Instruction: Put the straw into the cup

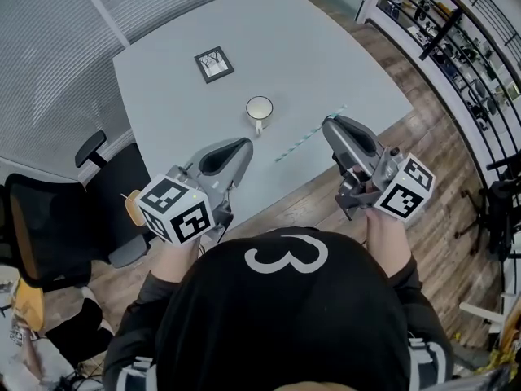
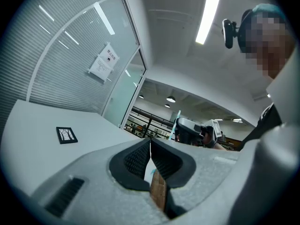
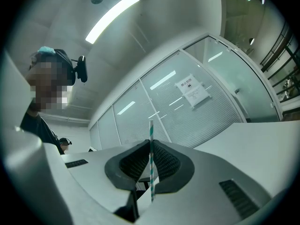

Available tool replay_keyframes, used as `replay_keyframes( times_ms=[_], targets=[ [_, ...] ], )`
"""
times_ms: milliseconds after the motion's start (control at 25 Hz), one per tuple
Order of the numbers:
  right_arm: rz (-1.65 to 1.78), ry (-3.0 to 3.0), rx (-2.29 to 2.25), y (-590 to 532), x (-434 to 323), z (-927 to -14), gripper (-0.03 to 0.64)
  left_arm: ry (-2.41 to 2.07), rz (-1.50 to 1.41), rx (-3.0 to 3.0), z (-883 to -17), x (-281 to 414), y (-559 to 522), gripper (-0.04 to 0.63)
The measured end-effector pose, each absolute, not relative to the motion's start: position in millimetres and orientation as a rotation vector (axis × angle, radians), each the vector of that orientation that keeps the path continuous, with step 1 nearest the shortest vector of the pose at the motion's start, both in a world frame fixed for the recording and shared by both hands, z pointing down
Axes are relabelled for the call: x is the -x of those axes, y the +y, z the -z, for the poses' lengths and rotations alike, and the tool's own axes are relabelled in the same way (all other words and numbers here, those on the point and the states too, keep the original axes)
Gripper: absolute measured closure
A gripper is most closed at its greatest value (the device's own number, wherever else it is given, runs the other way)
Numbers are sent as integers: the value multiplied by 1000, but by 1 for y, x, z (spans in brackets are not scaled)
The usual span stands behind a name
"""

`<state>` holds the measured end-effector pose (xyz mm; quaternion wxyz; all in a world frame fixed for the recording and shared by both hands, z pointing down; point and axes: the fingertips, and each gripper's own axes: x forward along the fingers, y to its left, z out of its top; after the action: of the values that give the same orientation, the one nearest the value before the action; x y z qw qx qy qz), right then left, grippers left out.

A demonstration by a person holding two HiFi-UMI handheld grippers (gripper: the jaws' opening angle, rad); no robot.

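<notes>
The straw (image 1: 297, 147) was striped teal and white. The cup (image 1: 260, 109) was white, the bench (image 1: 342, 47) pale blue-grey, and the small frame (image 1: 214, 64) black.

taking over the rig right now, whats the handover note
Left gripper: shut, empty, at the near edge of the table.
Right gripper: shut on the striped straw, to the right of the cup.
White cup: upright on the table, nothing in it.
Done: straw is in the grip.
Left: carry it over the cup, tip one end in, let go.
</notes>
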<state>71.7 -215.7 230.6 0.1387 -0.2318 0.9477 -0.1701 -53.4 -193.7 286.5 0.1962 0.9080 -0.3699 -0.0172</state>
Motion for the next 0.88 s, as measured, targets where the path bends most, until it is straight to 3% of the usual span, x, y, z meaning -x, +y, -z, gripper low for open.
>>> replay_keyframes(
  times_ms=[880],
  targets=[
    [644,2721,616,-348,-51,-256,584,-1134,52,-2384,-321,72,-293,577]
  ],
)
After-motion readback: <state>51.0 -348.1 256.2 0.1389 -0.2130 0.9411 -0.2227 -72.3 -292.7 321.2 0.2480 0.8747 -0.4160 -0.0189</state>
